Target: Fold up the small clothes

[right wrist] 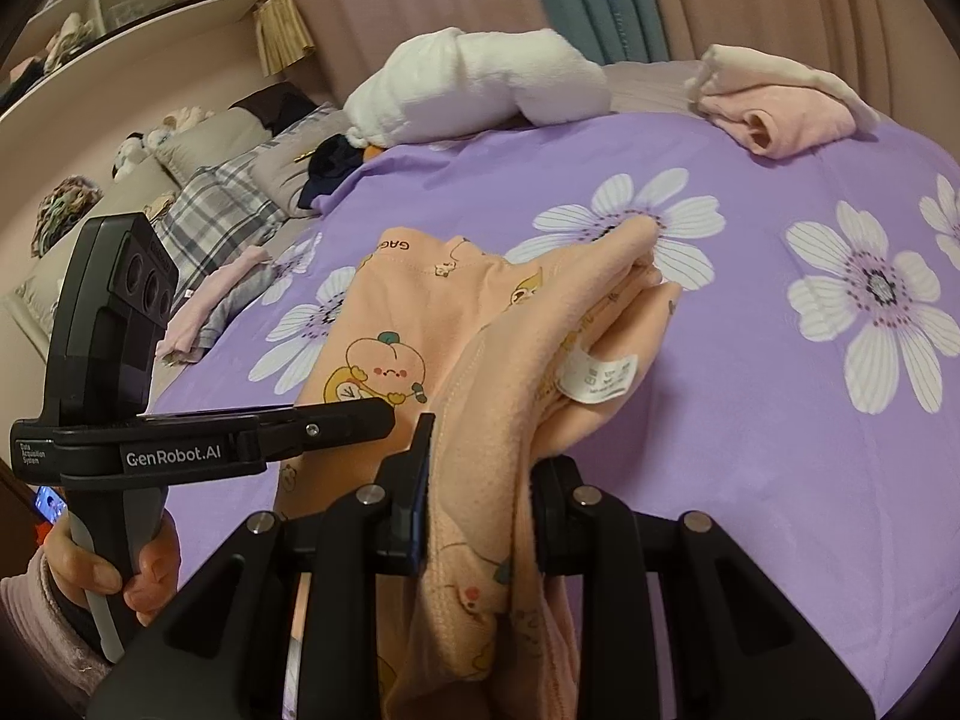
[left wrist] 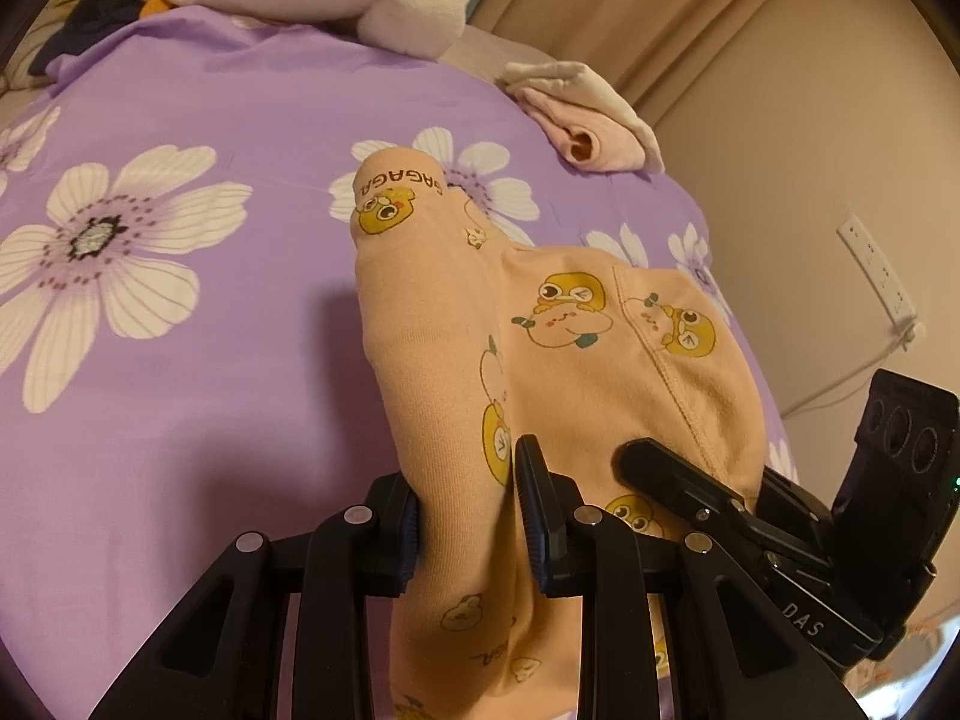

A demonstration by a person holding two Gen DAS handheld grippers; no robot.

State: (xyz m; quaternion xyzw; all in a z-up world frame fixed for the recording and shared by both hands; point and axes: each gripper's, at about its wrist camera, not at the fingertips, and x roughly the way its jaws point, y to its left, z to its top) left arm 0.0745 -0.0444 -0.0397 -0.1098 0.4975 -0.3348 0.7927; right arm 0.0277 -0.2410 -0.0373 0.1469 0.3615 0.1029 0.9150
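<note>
Two hand-held grippers, one peach garment [left wrist: 432, 324]

The little pants [left wrist: 552, 348] are peach with yellow cartoon ducks. The bed sheet [left wrist: 210, 360] is purple with big white flowers. A white fluffy toy [right wrist: 474, 87] sits at the top.

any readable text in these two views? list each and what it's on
"GAGAGA" – printed on the peach garment, by the cuff, wrapping round it so its ends are cut off.
"GenRobot.AI" – on the left gripper body, seen from the right wrist.
"Data Acquisition System" – small print on that same body, barely legible.
"DAS" – on the right gripper body, seen from the left wrist.
White care tag on the garment: print too small to read.
</note>
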